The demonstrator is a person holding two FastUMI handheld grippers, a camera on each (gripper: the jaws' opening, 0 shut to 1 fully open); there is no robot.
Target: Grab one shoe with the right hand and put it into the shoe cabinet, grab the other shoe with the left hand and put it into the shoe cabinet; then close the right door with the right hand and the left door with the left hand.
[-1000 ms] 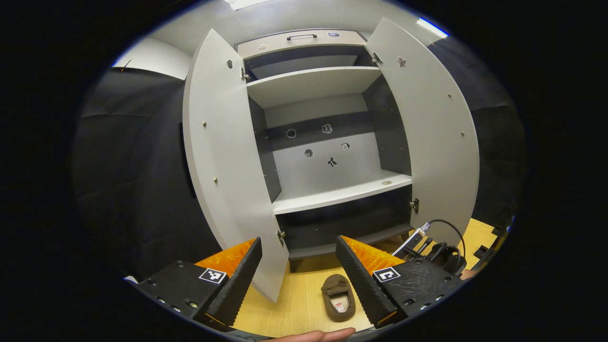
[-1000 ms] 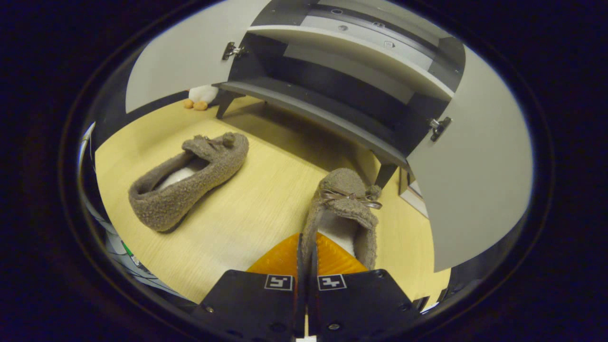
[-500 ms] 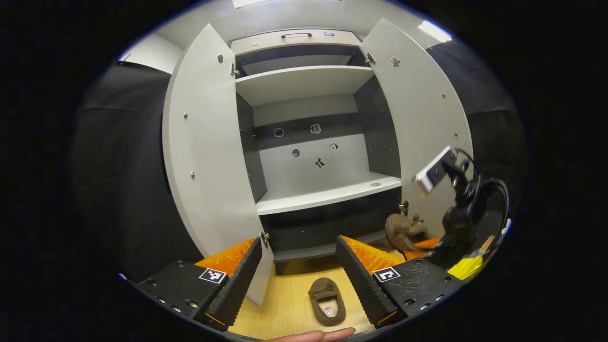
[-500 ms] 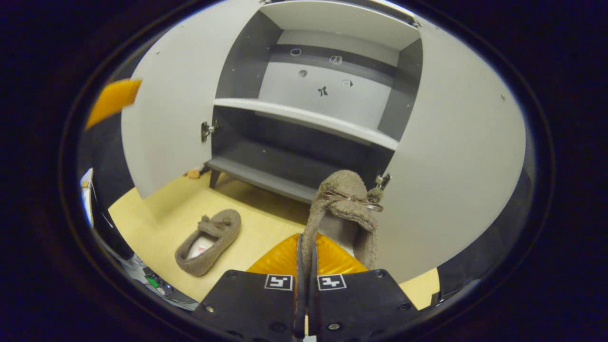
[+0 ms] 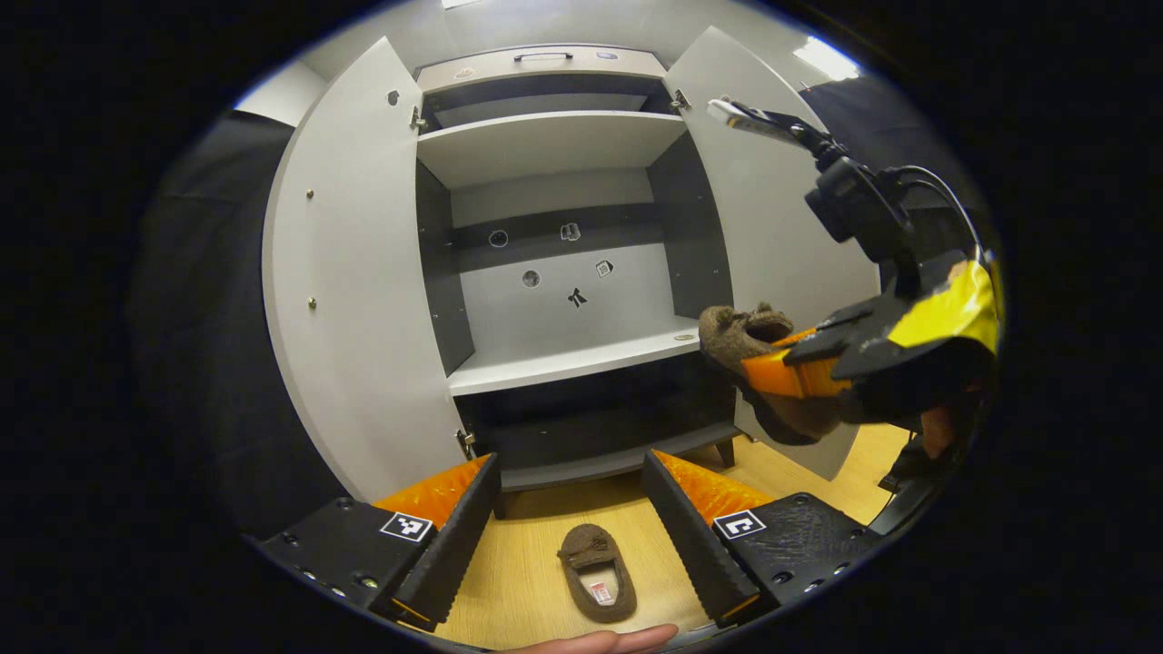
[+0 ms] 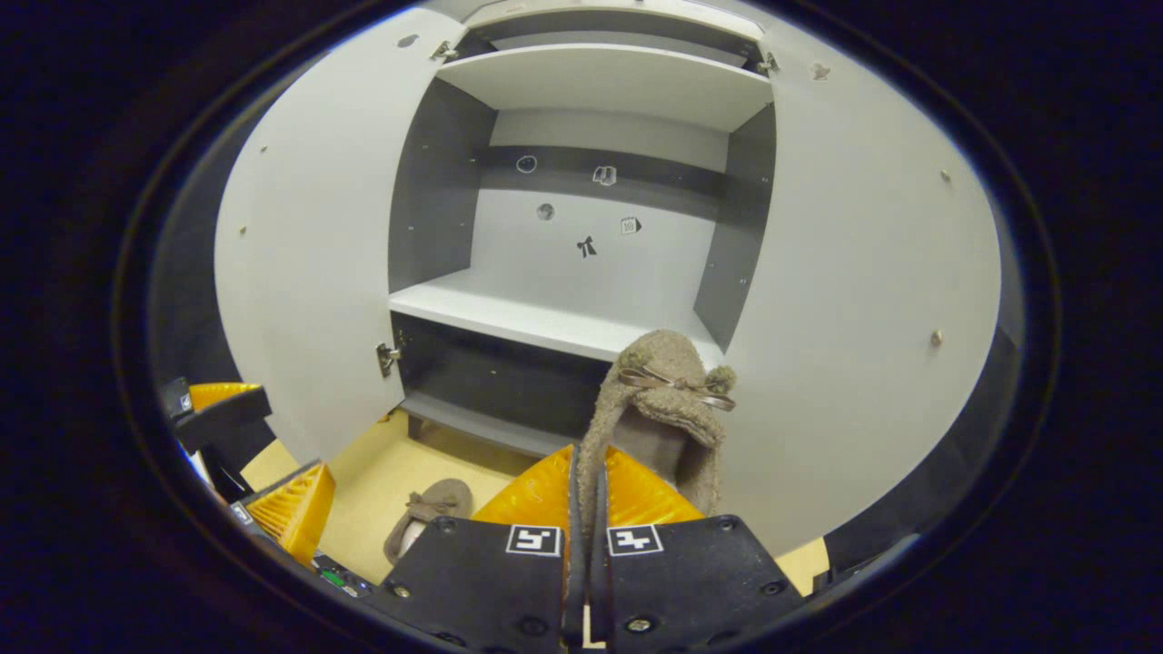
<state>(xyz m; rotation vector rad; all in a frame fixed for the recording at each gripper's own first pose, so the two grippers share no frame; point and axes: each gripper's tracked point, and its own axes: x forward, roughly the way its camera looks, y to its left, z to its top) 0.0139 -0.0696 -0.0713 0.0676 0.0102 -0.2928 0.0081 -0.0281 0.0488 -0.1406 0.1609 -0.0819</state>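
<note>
Shoe cabinet (image 5: 545,136): flat matte panels, pale grey shelves and back, darker grey side walls, both doors swung open; left door (image 5: 350,300) and right door (image 5: 772,209) each a plain smooth slab with small round studs and metal hinges. A few small stickers sit on the back panel. Floor (image 5: 527,563): light wood-grain laminate. Held shoe (image 6: 659,409): fuzzy brown boucle slipper, rounded toe, thin ribbon bow and small pompom across the vamp, pale lining inside. Right gripper (image 6: 581,509): fingers pinched nearly together on the slipper's heel wall, toe pointing toward the cabinet; in the left gripper view that slipper (image 5: 740,331) hangs in the air just before the middle shelf's right end, beside the right door. Second shoe (image 5: 595,572): same fuzzy brown make, lying upright on the floor in front of the cabinet, opening up, small tag on the insole. Left gripper (image 5: 572,509): jaws spread wide, nothing between them, poised above the floor slipper.
</note>
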